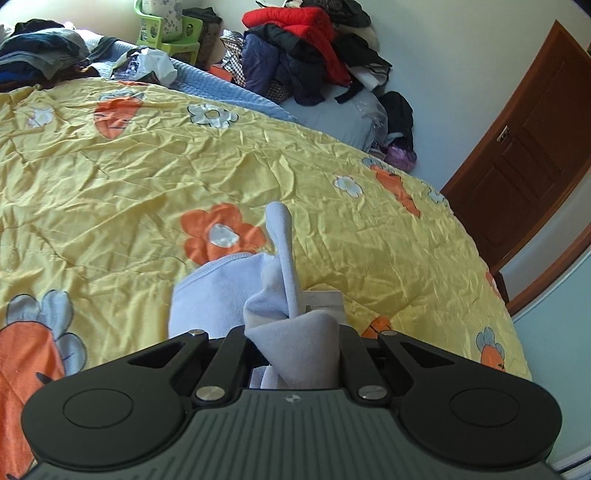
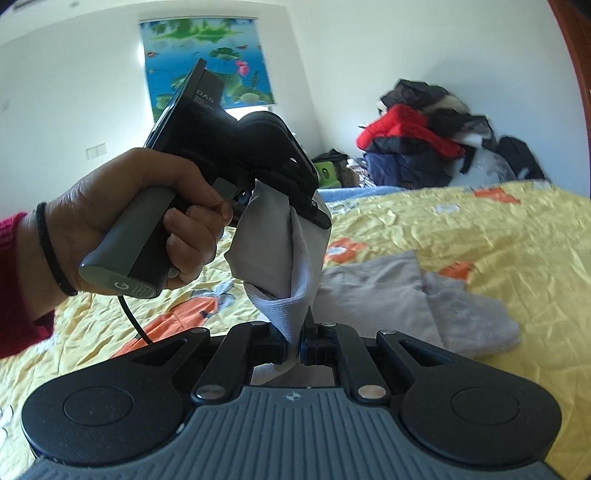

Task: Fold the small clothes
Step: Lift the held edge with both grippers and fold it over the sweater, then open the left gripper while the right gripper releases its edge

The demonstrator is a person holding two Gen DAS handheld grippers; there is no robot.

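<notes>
A small pale grey garment (image 1: 291, 347) is held up over the yellow flowered bedspread (image 1: 110, 177). My left gripper (image 1: 295, 321) is shut on one bunched edge, and the cloth hides its fingertips. In the right wrist view that left gripper (image 2: 314, 208) sits in a person's hand (image 2: 129, 214), with the garment (image 2: 273, 251) hanging from it in a fold. My right gripper (image 2: 295, 347) is shut on the lower ribbed edge of that fold. The rest of the garment (image 2: 406, 295) trails flat on the bed to the right.
A heap of red and dark clothes (image 1: 306, 48) lies at the far side of the bed, with a green chair (image 1: 166, 33) beside it. More dark clothes (image 1: 40, 48) are piled far left. A brown door (image 1: 528, 147) stands beyond the bed's right edge.
</notes>
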